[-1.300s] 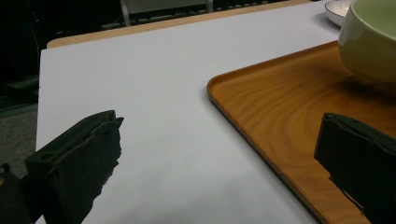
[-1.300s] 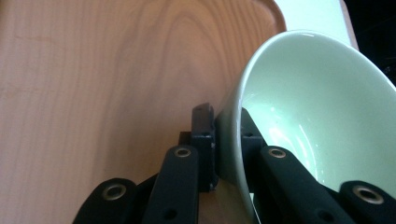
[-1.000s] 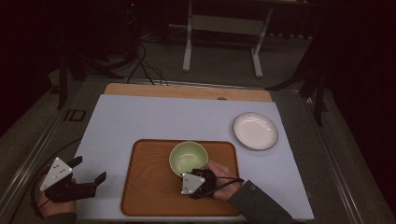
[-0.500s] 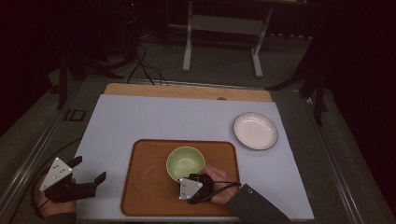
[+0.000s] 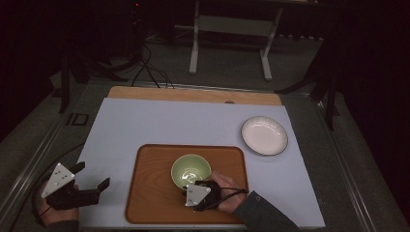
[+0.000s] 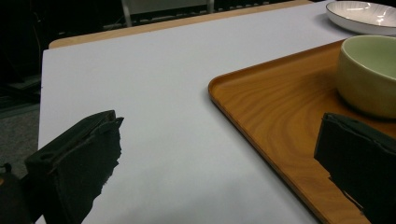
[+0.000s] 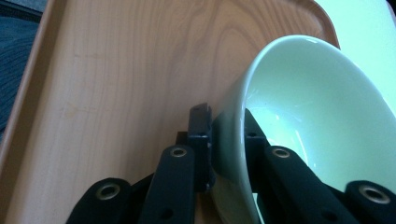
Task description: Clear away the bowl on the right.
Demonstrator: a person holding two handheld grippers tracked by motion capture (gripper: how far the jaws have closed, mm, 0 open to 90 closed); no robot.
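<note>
A pale green bowl (image 5: 191,169) stands on a wooden tray (image 5: 150,193) at the near middle of the table. My right gripper (image 5: 196,186) is at the bowl's near rim, shut on the bowl's wall. In the right gripper view one jaw sits outside the bowl (image 7: 308,107) and the other inside, with my right gripper (image 7: 226,121) clamping the wall over the tray (image 7: 130,70). My left gripper (image 5: 92,175) rests left of the tray, open and holding nothing. In the left gripper view my left gripper (image 6: 219,135) faces the tray's corner (image 6: 280,107) and the bowl (image 6: 369,74).
A white plate (image 5: 264,135) lies on the pale table cover (image 5: 169,121) to the right, beyond the tray, and appears as the plate (image 6: 364,14) in the left gripper view. A wooden strip edges the table's far side. Dark floor and a stand lie beyond.
The right gripper and the bowl have shifted slightly toward the near edge of the tray. The left gripper has stayed where it was.
</note>
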